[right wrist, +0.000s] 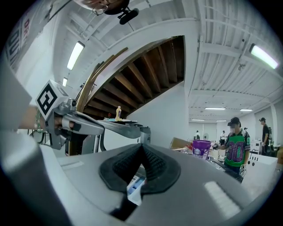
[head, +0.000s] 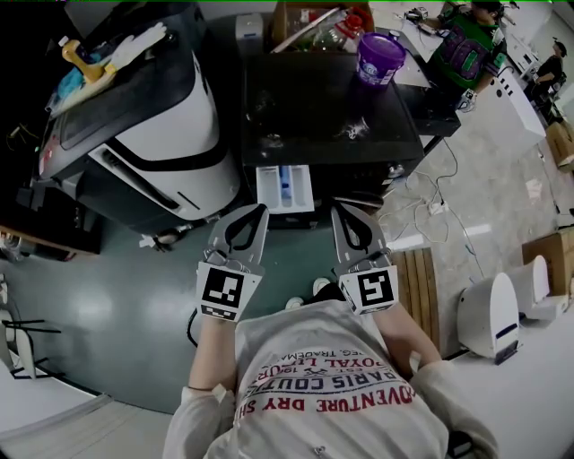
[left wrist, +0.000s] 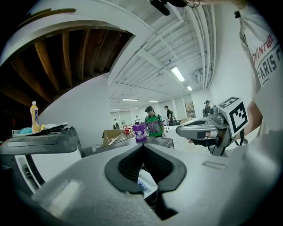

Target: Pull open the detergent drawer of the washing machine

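The black washing machine point(head: 323, 108) stands in front of me, its white detergent drawer point(head: 285, 187) pulled out, with a blue compartment showing inside. My left gripper point(head: 259, 210) hovers just left of the drawer's front edge, jaws together and holding nothing. Just right of the drawer, my right gripper point(head: 338, 211) has its jaws together too, also with nothing in them. In the left gripper view the drawer point(left wrist: 148, 184) shows below the left gripper point(left wrist: 142, 146), and the right gripper point(left wrist: 194, 129) is alongside. In the right gripper view the drawer point(right wrist: 135, 185) lies below the right gripper point(right wrist: 142, 145).
A purple tub point(head: 380, 58) and a cardboard box point(head: 309, 22) sit on and behind the machine. A white and black appliance point(head: 161, 125) with a yellow bottle point(head: 76, 58) stands at left. A wooden pallet point(head: 417, 278) and cables lie at right. A person in a green jersey point(head: 466, 45) stands behind.
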The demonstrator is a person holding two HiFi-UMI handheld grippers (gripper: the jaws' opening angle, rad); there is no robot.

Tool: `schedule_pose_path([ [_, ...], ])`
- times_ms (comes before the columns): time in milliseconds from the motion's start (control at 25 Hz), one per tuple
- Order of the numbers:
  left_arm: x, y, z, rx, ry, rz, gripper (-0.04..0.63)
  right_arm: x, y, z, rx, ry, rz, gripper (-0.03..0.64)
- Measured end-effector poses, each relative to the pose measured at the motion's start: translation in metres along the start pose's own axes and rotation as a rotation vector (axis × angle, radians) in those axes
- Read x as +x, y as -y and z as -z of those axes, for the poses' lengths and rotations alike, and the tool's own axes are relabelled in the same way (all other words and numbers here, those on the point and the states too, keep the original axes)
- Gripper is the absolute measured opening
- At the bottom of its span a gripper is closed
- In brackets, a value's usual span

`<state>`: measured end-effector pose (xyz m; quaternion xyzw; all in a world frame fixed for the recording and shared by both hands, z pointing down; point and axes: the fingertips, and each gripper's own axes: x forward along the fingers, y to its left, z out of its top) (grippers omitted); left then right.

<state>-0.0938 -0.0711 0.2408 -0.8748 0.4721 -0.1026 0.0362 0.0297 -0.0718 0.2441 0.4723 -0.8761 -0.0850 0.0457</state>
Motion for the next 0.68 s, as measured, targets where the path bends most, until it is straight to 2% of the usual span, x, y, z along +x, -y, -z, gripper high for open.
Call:
schedule_pose_path([
  [240, 0.001, -0.004, -0.001, -0.004, 0.009, -0.003, -0.009, 0.003, 0.003, -0.002, 0.015, 0.006, 0.001, 0.0],
  [680, 0.004, -0.011, 0.003, -0.063, 0.035, -0.012, -0.009, 0.011, 0.002, 0.003, 0.017, -0.007, -0.016, 0.0],
])
